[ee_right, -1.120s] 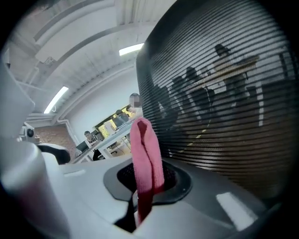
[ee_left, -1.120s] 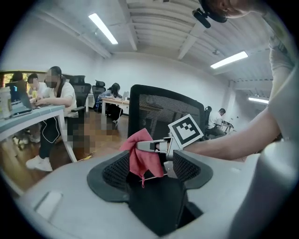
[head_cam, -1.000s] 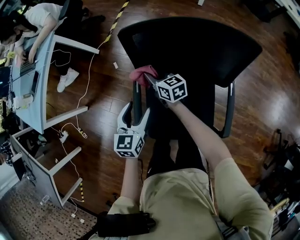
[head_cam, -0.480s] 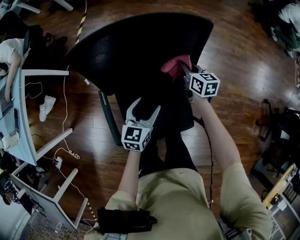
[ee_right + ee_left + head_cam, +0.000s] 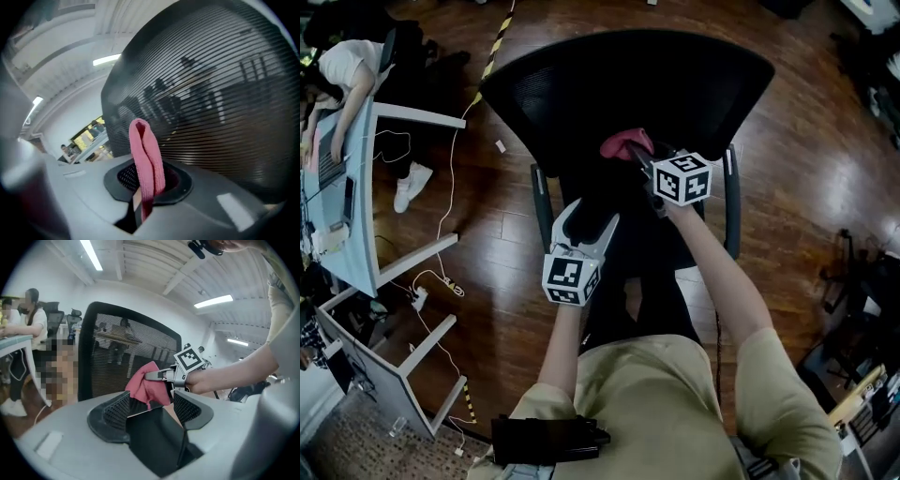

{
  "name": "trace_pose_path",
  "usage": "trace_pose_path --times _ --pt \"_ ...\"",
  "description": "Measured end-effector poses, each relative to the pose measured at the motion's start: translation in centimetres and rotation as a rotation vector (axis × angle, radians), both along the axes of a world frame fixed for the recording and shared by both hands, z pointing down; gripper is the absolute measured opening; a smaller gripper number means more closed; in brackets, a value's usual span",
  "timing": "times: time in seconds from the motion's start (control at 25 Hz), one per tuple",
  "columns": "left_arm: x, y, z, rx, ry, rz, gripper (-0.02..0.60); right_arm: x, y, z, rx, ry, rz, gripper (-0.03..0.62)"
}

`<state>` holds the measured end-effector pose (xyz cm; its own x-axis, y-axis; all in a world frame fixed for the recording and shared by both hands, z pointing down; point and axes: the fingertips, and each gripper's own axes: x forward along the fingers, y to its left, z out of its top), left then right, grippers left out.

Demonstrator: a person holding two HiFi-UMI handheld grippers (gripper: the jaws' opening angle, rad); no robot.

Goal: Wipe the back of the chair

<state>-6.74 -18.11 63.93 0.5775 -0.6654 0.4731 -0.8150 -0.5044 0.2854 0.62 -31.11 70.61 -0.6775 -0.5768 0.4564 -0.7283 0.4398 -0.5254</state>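
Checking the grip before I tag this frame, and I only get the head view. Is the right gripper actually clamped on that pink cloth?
Observer: Yes. The right gripper view shows the right gripper with its jaws closed on the pink cloth, which is folded and stands up between them.
Operator: Left gripper carrying anything?
Observer: No. The left gripper view shows the left gripper with its jaws apart and the pads pressing on nothing.
Operator: Is the backrest solid? It looks plain black here.
Observer: It is a mesh backrest. In the right gripper view you can see through its fine horizontal strands.
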Motion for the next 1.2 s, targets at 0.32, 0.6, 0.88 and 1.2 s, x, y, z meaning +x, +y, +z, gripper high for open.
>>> trace_pose_path --times 0.32,0.6,0.88,1.2 --pt "-10.2 -0.1 -2.0 0.045 -0.117 -0.199 0.275 -18.8 2.6 0.3 0.090 0.038 -0.366 0.023" --pt "-7.8 -1.5 -1.6 0.048 -0.095 -0.148 0.275 -7.3 -0.7 2.7 0.039 0.134 -0.231 0.023" --pt "2.8 -3.1 -1.6 0.071 0.023 0.018 0.275 13.4 -0.1 2.8 -0.023 0.320 0.056 0.023" --pt "5.9 -3.8 -3.4 0.119 0.046 0.041 0.267 14.4 1.2 2.5 -0.053 0.253 0.160 0.023"
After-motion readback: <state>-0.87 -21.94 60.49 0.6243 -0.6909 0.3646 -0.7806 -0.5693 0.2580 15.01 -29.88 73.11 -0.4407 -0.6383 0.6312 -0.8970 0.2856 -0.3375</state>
